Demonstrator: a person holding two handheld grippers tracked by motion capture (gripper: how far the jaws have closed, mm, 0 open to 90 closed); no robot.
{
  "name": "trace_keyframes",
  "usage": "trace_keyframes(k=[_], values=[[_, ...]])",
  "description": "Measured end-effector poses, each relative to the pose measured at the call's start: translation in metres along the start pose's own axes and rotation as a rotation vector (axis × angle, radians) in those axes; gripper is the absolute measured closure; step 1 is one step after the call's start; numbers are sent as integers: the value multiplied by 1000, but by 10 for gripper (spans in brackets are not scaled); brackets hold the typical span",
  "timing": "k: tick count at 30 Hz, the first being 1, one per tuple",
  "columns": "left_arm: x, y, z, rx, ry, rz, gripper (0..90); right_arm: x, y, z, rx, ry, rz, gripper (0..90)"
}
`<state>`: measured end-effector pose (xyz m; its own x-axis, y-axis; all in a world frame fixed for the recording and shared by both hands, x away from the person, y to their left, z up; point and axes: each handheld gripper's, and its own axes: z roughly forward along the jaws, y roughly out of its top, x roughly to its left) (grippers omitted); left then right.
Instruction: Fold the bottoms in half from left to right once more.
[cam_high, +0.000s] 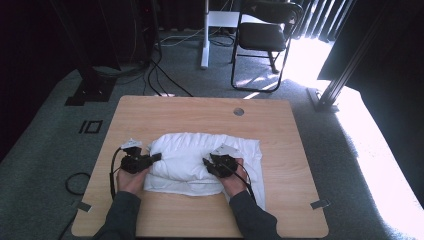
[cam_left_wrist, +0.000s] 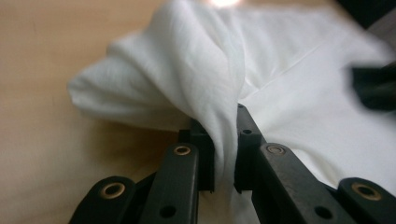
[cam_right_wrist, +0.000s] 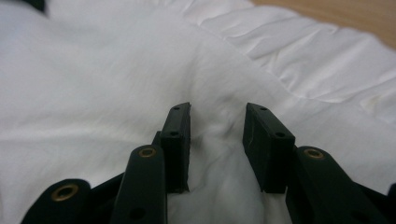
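White cloth bunched in a thick, puffy fold mid-counter, slightly near of centre, a flat layer spread underneath toward the near right. Left gripper at the cloth's left end, jaws pinched tight on a gathered ridge of fabric, fabric squeezed thin between the pads. Right gripper on top of the fold, right of centre, jaws partly apart, narrow gap, pressing into the soft surface with a small pucker between them, nothing clamped yet.

Step judged: securing both ends of the fold before lifting or turning it over.

To do well:
- Keep left pinch firm, no tugging until right side is set; ridge looks thin, could slip out.
- Push right jaws deeper so several layers bunch between pads, then close fully; top layer alone likely peels off and spoils the fold.
- Match grip height on both sides, lift together and level, else the bundle sags or twists.
- Avoid dragging the lower flat layer along the counter; wrinkles near right edge already visible.
- Keep trailing cables off the fabric.

Risk: uneven pull opens the fold at the left end.
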<state>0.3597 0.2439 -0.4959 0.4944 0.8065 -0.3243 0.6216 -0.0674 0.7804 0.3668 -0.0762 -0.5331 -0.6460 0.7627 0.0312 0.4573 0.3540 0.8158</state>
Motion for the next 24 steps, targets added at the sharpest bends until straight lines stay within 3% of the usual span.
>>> trace_keyframes(k=[4, 9, 12, 14, 16, 18, 19, 21, 22, 24], values=[[-24, 25, -12, -45, -51, 90, 853, 3, -3, 8, 24, 8, 7, 633], [-57, 54, -14, -88, -137, 174, 856, 10, -4, 19, 38, 67, 48, 647], [-78, 62, -5, -71, -135, 248, 856, 18, -1, 26, 42, 93, 52, 642], [-87, 65, 2, -59, -121, 281, 855, 20, 3, 26, 52, 113, 63, 573], [-92, 67, 5, -58, -117, 296, 855, 17, 8, 13, 37, 129, 93, 457], [-93, 69, 5, -56, -110, 305, 855, 9, 11, -12, -24, 120, 94, 449], [-94, 69, 5, -54, -109, 312, 854, 3, 10, -26, -53, 100, 80, 458], [-94, 70, 5, -53, -108, 313, 854, -15, 6, -53, -87, -6, 69, 516], [-94, 71, 5, -51, -106, 314, 854, -26, 2, -63, -82, -42, 75, 523], [-97, 72, 6, -50, -106, 322, 854, -45, -11, -70, -6, -41, 89, 538]])
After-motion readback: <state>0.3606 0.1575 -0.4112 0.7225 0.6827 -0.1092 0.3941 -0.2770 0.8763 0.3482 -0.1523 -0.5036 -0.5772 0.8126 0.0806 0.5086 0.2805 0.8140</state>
